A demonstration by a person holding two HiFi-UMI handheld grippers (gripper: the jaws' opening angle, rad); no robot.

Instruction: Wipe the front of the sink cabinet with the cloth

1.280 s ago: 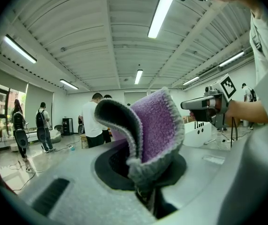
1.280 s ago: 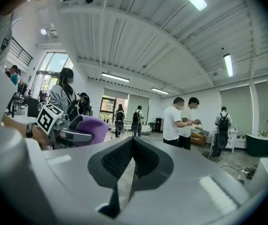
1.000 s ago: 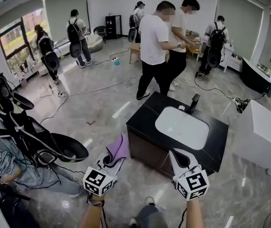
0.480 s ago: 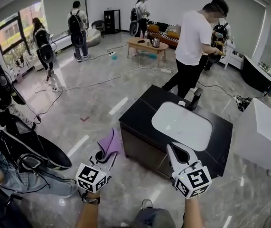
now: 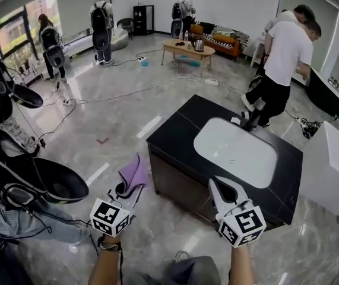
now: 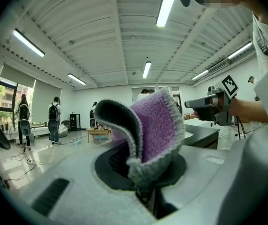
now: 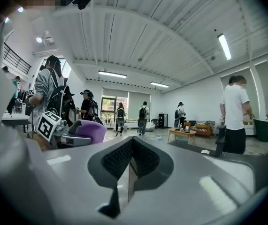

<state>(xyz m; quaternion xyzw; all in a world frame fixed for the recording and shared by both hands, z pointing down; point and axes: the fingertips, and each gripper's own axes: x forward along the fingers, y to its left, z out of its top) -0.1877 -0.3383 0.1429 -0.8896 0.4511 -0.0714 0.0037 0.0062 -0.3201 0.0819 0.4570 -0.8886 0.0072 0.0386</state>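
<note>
No words, brands or numbers are showing legibly anywhere. The left marker cube [image 5: 109, 217] and the right marker cube [image 5: 241, 224] are carrying only black-and-white square patterns, and the dark marks on the white box [image 5: 329, 165] are proving too small to read.

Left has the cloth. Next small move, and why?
Probably swing the left hand-held gripper rightward to the front of the sink cabinet until the purple cloth presses on it. The cloth is clamped but appears short of the panel, not touching.
</note>
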